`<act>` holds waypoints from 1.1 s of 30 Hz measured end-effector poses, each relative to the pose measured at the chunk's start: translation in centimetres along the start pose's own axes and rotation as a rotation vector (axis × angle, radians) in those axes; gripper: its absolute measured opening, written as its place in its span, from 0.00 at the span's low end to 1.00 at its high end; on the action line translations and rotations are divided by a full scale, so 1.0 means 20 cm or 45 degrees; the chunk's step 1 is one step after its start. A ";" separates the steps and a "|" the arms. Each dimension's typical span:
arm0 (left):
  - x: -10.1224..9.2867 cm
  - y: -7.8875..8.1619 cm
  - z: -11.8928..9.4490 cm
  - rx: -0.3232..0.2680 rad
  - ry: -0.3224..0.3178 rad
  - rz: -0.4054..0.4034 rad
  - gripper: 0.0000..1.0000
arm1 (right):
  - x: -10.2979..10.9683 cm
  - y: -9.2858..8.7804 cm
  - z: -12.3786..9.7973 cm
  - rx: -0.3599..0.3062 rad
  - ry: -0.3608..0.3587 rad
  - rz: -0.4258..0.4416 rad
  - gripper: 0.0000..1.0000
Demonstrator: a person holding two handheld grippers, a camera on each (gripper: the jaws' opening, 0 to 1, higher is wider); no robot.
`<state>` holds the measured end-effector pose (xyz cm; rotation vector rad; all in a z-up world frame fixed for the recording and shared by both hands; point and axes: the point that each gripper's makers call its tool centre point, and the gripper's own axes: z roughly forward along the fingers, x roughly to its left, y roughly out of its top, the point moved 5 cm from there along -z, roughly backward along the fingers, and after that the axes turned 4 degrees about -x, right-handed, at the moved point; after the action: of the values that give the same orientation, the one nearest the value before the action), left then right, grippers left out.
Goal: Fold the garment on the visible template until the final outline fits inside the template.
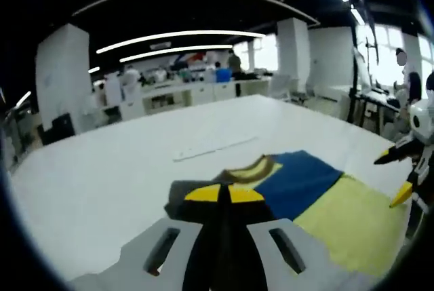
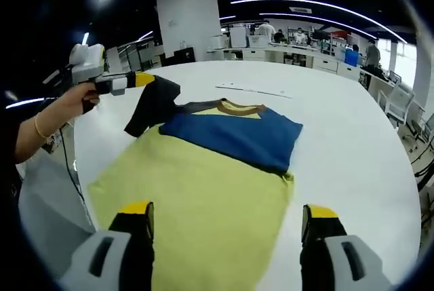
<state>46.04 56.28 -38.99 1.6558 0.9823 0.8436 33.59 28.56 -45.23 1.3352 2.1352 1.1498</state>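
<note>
Nearest me, my right tongs stand wide open over the hem of the garment, holding nothing. Further along, my left tongs pinch its dark sleeve, lifted off the white bench. Beyond the collar lies a white strip; counters and people stand far behind.
</note>
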 end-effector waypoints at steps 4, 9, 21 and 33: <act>-0.06 -0.02 0.05 0.007 -0.050 0.018 0.00 | 0.00 0.00 0.00 0.005 -0.001 0.003 0.91; -0.16 -0.04 0.08 0.007 -0.118 0.024 0.00 | -0.03 0.00 -0.01 0.008 -0.014 0.005 0.91; -0.36 -0.15 0.15 0.068 -0.270 0.121 0.00 | -0.04 -0.03 -0.01 0.016 -0.022 0.028 0.91; -0.52 -0.29 0.14 0.177 -0.437 0.308 0.00 | -0.03 -0.06 0.01 0.031 -0.016 0.050 0.90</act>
<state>42.78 46.83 -46.02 1.9874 0.6219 0.6261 33.32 27.78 -46.29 1.3972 2.1297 1.1309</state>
